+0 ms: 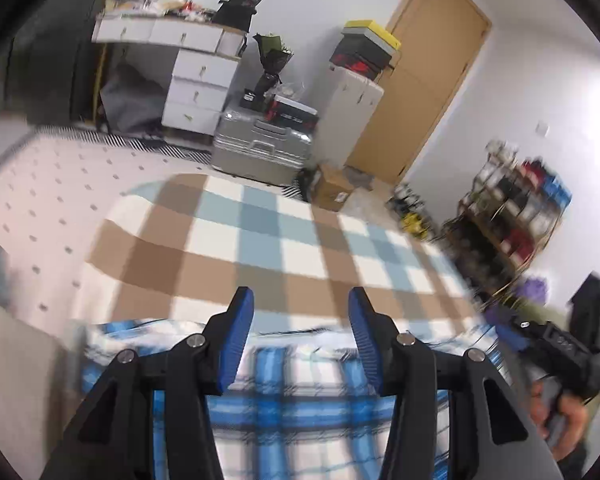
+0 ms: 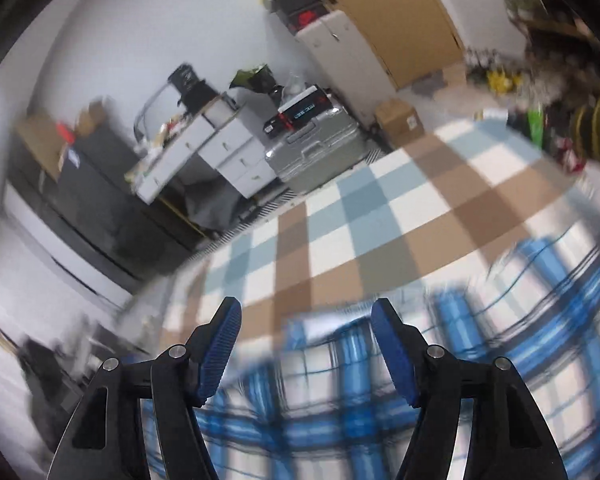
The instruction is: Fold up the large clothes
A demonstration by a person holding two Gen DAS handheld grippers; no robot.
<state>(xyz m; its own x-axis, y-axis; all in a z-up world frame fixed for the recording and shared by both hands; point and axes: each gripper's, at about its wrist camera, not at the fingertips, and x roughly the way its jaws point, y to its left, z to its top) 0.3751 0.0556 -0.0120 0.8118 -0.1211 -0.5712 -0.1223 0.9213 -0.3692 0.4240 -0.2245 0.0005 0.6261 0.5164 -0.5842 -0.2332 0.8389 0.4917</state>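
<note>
A blue, white and black plaid shirt (image 1: 300, 408) lies blurred on a checked brown, pale blue and white blanket (image 1: 260, 240) spread over the bed. My left gripper (image 1: 301, 294) hovers over the shirt's far edge with its blue pads apart and nothing between them. In the right wrist view the same shirt (image 2: 500, 340) fills the lower right on the blanket (image 2: 380, 220). My right gripper (image 2: 306, 303) stands open above the shirt's edge and holds nothing. At the left view's right edge a hand (image 1: 568, 416) grips the right tool's black body (image 1: 556, 340).
Beyond the bed stand a silver suitcase (image 1: 260, 148), white drawers (image 1: 196, 92), a cardboard box (image 1: 334, 188) and a wooden door (image 1: 432, 80). A cluttered shelf rack (image 1: 512, 208) is at the right. White dotted mattress (image 1: 40, 208) shows left of the blanket.
</note>
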